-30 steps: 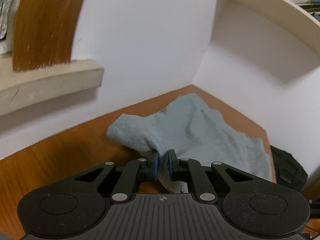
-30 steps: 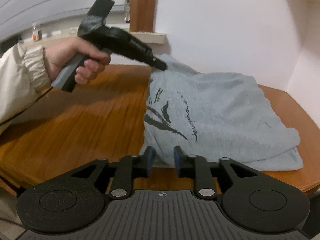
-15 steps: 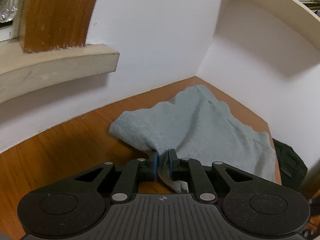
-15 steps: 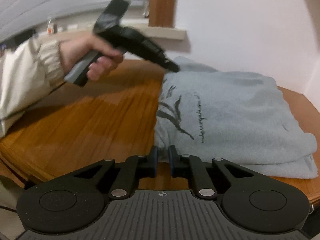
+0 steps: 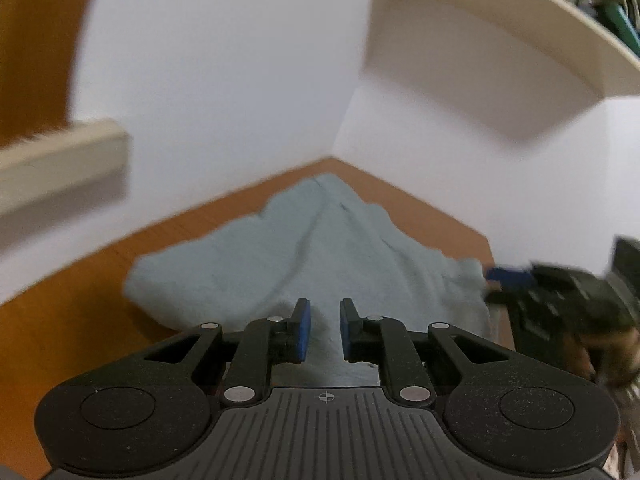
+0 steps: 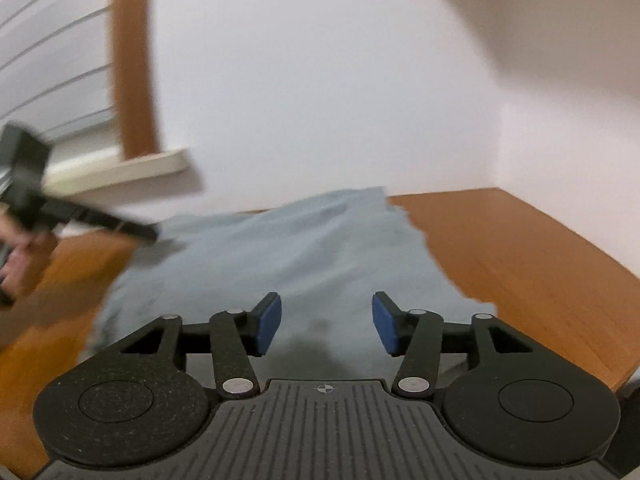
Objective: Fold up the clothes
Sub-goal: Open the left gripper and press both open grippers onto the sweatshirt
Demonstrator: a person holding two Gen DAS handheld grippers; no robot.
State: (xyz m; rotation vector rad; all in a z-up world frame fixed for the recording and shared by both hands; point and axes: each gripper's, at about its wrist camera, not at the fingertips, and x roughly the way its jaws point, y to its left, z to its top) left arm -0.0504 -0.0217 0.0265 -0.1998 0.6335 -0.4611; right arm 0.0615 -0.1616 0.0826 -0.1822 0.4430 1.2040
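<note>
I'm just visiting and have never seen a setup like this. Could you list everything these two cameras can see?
Garment: one, pale grey-blue, lying on the table near the wall corner.
Table: one, orange-brown wood, under the garment.
Walls: white, meeting in a corner behind the table.
Window sill: one, cream, at the left.
Window frame: brown wood, above the sill.
Shelf: one, cream, upper right, with blurred things on it.
Left gripper: black with blue pads, jaws opening, garment between them.
Right gripper: black with blue pads, jaws opening, over the garment.
Hand: blurred, holding the left gripper.
</note>
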